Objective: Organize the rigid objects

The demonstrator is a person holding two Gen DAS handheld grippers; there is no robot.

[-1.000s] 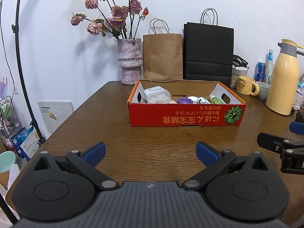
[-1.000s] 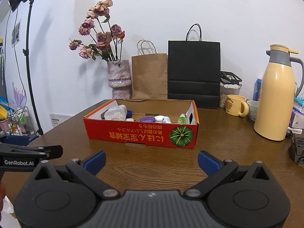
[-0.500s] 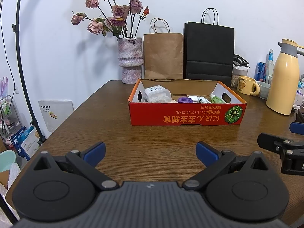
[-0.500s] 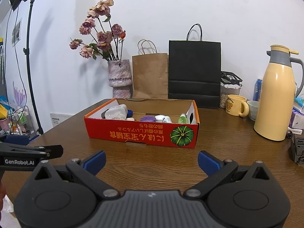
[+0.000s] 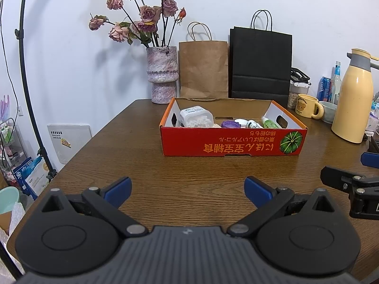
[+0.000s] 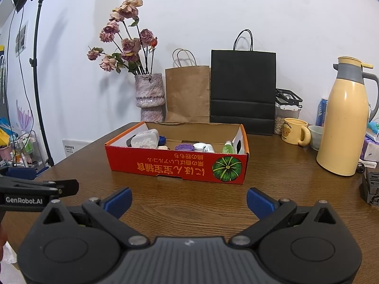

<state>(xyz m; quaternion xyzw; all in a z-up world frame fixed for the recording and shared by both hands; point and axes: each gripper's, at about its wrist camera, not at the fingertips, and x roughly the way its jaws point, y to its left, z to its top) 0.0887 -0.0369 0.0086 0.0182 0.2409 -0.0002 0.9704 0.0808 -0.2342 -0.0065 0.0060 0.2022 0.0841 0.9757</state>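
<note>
A shallow red cardboard box (image 5: 233, 143) is sitting open on the wooden surface (image 5: 189, 172), holding a clear container of white pellets (image 5: 196, 117), a purple lid (image 5: 229, 125) and small bottles (image 5: 268, 122).

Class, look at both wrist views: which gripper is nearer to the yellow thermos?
Right. The thermos stands on the table's right side, ahead and right of the right gripper. The left gripper sits further left, with the right gripper between it and the thermos.

i see a worktop (image 5: 146, 165) of brown wood grain with a soft sheen, a printed cardboard box (image 5: 233, 143), smooth to look at, matt brown and black paper bags (image 6: 242, 92), and a smooth, slightly glossy plastic-looking cream flask (image 6: 343, 127).
</note>
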